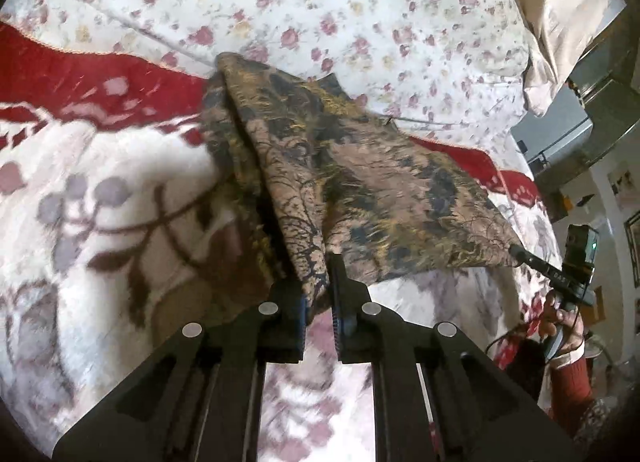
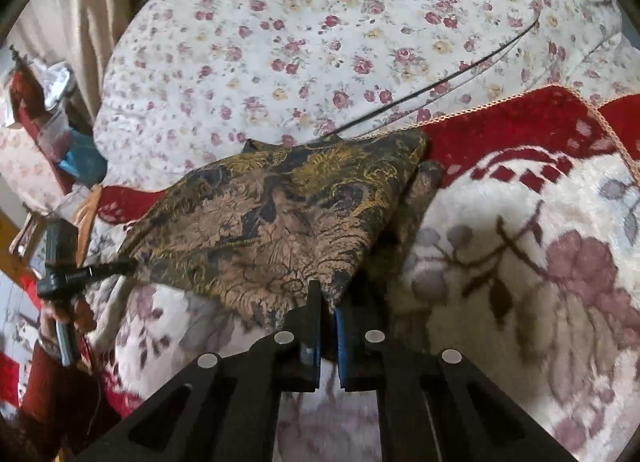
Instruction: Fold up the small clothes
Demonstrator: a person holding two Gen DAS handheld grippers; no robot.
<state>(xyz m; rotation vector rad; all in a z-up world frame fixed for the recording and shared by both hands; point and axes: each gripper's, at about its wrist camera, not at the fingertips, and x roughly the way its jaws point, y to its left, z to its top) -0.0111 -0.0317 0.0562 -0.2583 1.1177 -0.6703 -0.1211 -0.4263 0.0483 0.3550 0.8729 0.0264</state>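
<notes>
Garment, brown-gold patterned cloth, lies partly lifted over the red-and-white blanket, with the floral sheet beyond it at the far side. My left gripper is clenched on one near corner, cloth pinched between the pads. My right gripper is clenched on the other near corner, likewise with cloth in the bite. Both corners held, so neither hand is nearer: the near hem is stretched between my two tongs and runs left to right. Body of the cloth extends away from both tongs toward the far side, where its far edge rests on the blanket near the sheet. Judgement: the coming fold turns on carrying this near hem far-ward over the resting edge. Risk: hem sagging between grips.
</notes>
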